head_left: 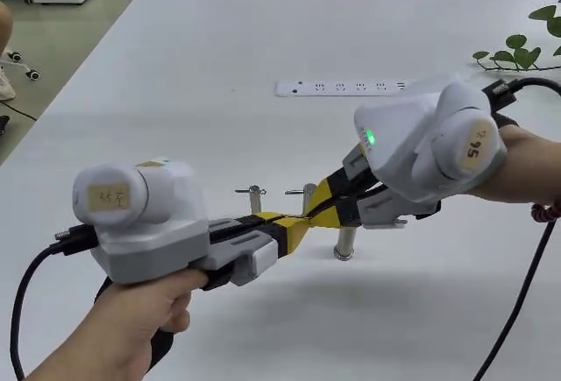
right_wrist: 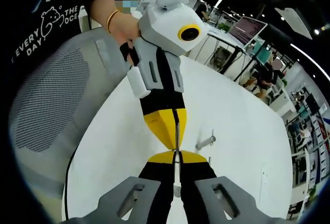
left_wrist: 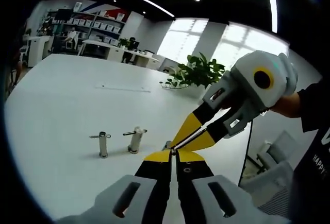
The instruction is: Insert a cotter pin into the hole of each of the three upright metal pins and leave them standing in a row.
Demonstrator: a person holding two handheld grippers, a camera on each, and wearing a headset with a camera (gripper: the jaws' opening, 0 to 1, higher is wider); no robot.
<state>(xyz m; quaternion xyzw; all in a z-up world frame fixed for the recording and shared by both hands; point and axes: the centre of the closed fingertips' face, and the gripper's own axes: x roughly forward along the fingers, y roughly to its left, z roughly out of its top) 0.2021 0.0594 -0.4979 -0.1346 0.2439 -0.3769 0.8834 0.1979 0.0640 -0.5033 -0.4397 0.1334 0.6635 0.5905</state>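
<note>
White table (head_left: pixel 219 57) in the head view, with a power strip (head_left: pixel 342 88) lying far back and a leafy plant (head_left: pixel 517 48) at the right edge. The left gripper (head_left: pixel 294 225) reaches in from the lower left and the right gripper (head_left: pixel 314 212) comes down from the upper right. Their yellow tips meet point to point above the table. Behind that meeting point stand two metal pins, the left pin (head_left: pixel 255 201) and the middle pin (head_left: pixel 308 194). Each has a fitted cotter pin (head_left: pixel 248 191) across its top. A third pin (head_left: pixel 344 243) stands nearer, just under the right gripper. In the left gripper view the left gripper's (left_wrist: pixel 172 155) own jaws are pressed together, and the right gripper (left_wrist: pixel 178 145) touches them tip to tip. The left pin (left_wrist: pixel 103 144) and middle pin (left_wrist: pixel 135 139) stand side by side on the table to the left. The third pin (left_wrist: pixel 167 144) peeks out just behind the tips. In the right gripper view the right gripper (right_wrist: pixel 176 158) is closed on a loose cotter pin (right_wrist: pixel 177 175), a thin silver sliver lying lengthwise between its jaws. The left gripper (right_wrist: pixel 176 147) meets it from above with its jaws together. I cannot tell whether it also nips the sliver's end.
</note>
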